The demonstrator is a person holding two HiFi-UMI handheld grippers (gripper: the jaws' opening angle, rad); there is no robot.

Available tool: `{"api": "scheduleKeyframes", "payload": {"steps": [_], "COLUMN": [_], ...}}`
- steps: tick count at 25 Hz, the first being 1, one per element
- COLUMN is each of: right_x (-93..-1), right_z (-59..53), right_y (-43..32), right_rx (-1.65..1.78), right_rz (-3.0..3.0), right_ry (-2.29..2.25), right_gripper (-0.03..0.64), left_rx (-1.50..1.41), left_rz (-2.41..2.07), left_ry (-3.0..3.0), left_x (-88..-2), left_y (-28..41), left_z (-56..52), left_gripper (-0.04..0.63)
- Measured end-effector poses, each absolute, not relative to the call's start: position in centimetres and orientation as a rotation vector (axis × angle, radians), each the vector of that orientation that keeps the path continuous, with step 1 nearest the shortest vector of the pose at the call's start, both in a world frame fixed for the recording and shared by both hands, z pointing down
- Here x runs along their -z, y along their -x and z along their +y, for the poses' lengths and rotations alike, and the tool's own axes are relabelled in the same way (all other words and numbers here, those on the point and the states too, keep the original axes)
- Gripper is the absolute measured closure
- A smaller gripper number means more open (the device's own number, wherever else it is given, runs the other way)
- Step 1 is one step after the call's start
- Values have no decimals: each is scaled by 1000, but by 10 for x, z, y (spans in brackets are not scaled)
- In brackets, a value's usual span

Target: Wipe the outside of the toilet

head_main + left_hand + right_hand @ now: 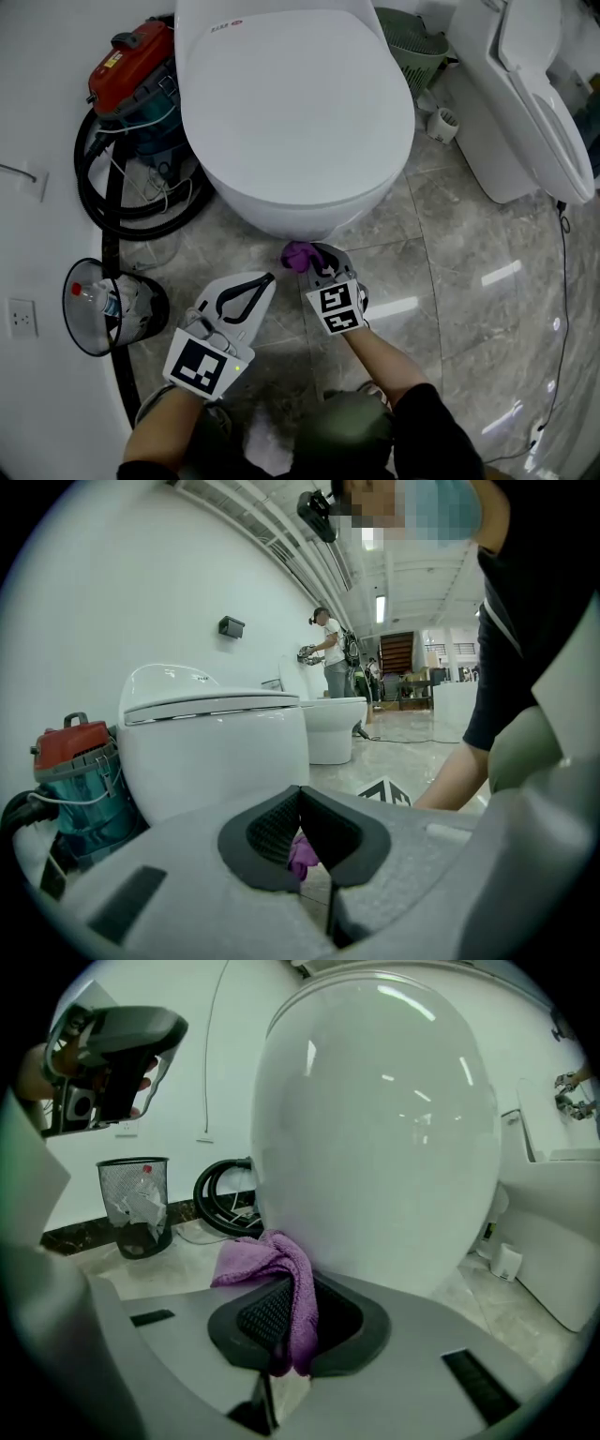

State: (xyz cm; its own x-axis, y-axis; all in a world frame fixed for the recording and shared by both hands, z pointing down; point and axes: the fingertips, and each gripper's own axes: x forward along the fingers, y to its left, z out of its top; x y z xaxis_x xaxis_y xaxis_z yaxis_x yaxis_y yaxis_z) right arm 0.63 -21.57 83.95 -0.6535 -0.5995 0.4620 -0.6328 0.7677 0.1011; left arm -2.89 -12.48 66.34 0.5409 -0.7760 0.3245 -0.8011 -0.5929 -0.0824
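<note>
- Closest in, the left gripper [262,281] has its jaws pressed together with nothing between them. The bit of purple showing through the gap in its own view is just the cloth sitting beyond it.
- Right next to it, the right gripper [316,263] is clamped on a purple cloth [298,255]. The fabric is bunched between the pads and flops over the left one, out past the tips.
- Key bit: the toilet [291,112] is dead ahead of that cloth, rounded front bulging toward the person and long axis running straight away. The cloth is right up against the lower front of the bowl. Can't tell if it's actually touching.
- The right gripper is clearly the nearer one and the left hangs back a little to the side, so I'd guess the right does the wiping. It probably needs a small push forward, then a sweep around the curve.
- Lid is down, so the shell is all there to wipe.
- Further out on the left, a wire trash bin [112,305] and a red-topped vacuum [131,70] with its hose crowd that side of the bowl, which might make it awkward.
- Off to the right, well apart, there's a second toilet [525,94].
</note>
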Motion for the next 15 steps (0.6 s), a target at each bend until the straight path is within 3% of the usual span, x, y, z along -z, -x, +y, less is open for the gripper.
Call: {"api": "scheduleKeyframes", "payload": {"steps": [15], "right_x": [-836], "right_z": [-311], "right_y": [-152], "right_rx": [-170], "right_rz": [-2264], "right_ry": [-1355], "right_gripper": [577], "left_rx": [-536], "left_rz": [-1363], "left_ry": [-2692], "left_x": [-670], "left_y": [19], "left_z": [-129], "left_gripper": [592]}}
